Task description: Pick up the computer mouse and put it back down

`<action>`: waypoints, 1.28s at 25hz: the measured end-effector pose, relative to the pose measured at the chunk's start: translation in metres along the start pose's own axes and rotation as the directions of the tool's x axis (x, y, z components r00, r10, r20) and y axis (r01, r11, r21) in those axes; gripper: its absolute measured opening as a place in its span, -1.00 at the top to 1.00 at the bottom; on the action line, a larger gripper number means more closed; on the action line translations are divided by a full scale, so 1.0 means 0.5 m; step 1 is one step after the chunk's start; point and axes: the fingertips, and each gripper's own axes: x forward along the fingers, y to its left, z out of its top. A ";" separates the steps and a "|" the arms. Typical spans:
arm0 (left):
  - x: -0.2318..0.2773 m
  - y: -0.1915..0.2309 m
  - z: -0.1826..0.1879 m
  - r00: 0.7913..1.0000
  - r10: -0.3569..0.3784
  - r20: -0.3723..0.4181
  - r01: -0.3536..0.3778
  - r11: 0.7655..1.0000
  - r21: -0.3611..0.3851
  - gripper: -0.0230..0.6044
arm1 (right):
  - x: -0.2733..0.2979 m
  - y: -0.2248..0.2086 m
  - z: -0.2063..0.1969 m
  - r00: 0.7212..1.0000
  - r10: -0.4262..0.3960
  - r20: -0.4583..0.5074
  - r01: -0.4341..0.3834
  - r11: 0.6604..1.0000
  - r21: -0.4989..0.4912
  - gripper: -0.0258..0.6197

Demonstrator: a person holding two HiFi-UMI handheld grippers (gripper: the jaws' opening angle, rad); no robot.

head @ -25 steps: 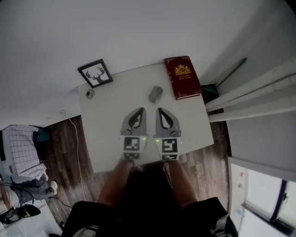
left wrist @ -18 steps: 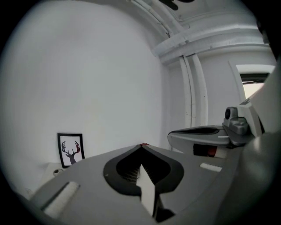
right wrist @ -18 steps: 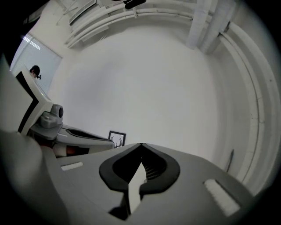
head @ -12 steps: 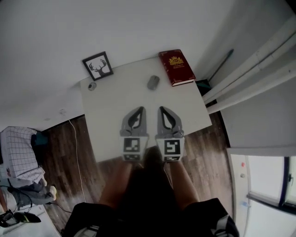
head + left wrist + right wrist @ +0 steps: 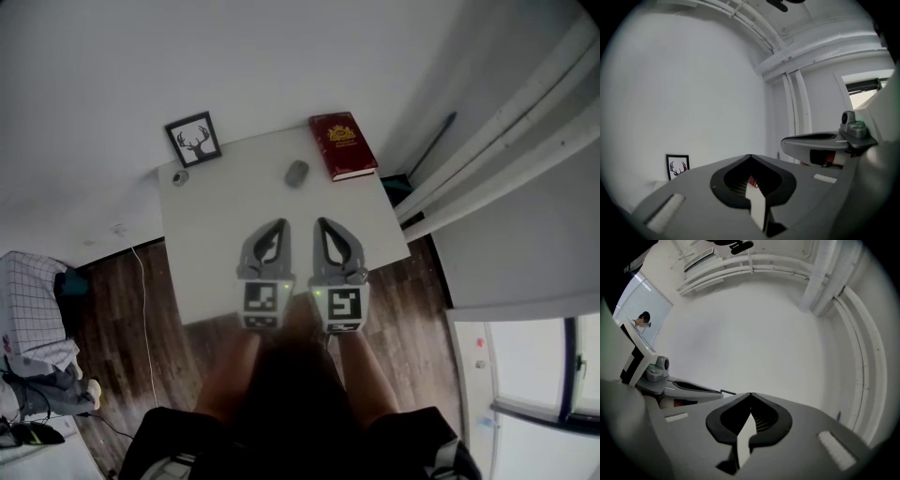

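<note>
Below, white table (image 5: 211, 246), mouse (image 5: 296, 173), wood floor (image 5: 117, 309)

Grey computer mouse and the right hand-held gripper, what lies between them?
Nothing: in the head view only bare white tabletop shows between the grey oval computer mouse and the right hand-held gripper.

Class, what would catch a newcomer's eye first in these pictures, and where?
The left tool and right tool, shut and empty, hover side by side over the near half of the white table. At its far end are a red book, a computer mouse and a framed deer picture.
</note>
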 end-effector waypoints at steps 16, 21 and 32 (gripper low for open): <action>0.019 -0.104 0.066 0.995 0.065 0.070 -0.065 0.998 0.003 0.92 | -0.058 -0.112 0.031 0.997 0.043 0.063 -0.045 0.999 0.021 0.88; 0.015 -0.114 0.074 0.995 0.053 0.084 -0.054 0.998 0.011 0.92 | -0.060 -0.119 0.034 0.996 0.048 0.071 -0.050 0.998 0.030 0.88; 0.016 -0.117 0.087 0.995 0.052 0.089 -0.053 0.998 0.018 0.92 | -0.053 -0.108 0.037 0.996 0.064 0.067 -0.065 0.998 0.010 0.88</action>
